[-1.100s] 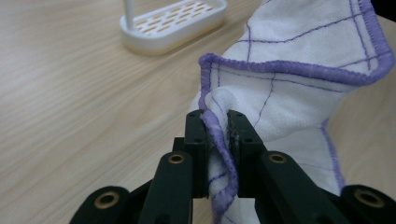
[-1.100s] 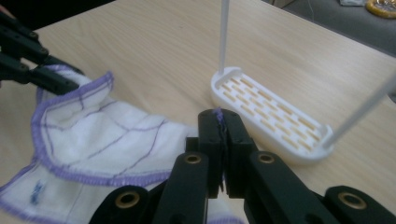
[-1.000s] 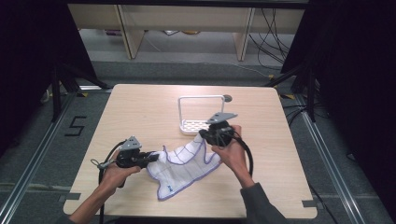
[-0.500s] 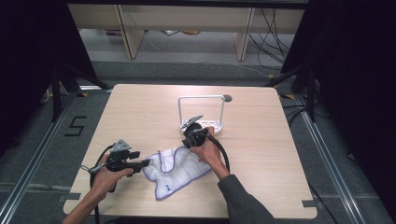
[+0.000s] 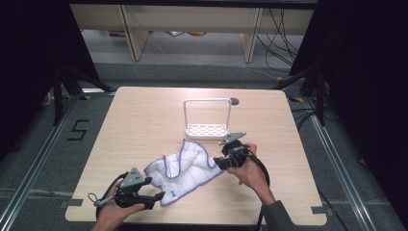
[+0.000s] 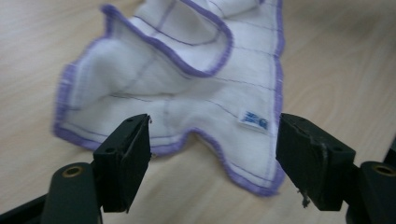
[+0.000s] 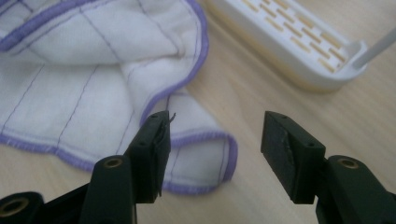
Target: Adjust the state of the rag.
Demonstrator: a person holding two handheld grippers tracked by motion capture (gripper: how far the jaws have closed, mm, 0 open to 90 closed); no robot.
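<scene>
Both my grippers have just been opening, and nothing sits between either pair of jaws now. A second ago each was clamped on an edge of the cloth (image 5: 185, 173); now the cloth lies loose on the table (image 5: 144, 120), crumpled rather than flat, with one purple-hemmed flap folded back over the middle.

Left gripper (image 5: 155, 198): jaws spread wide, pulled back toward 7 o'clock from the cloth's near corner. In the left gripper view the label corner of the cloth (image 6: 187, 93) lies on the wood just beyond the pads, apart from them.

Right gripper (image 5: 217, 162): jaws parted, at the cloth's 3 o'clock edge. In the right gripper view a small hemmed tongue of the cloth (image 7: 116, 60) lies just ahead of the gap, not pinched.

Cloth position: near half of the table, around 6 o'clock from the white rack (image 5: 208, 129), which stands just beyond it and is untouched. Since the earlier frames the cloth has shifted toward the near left.

Judgement: the release ends one pull-and-place move. The spread is incomplete; the folded flap wants a fresh grip on a corner and another draw outward.
</scene>
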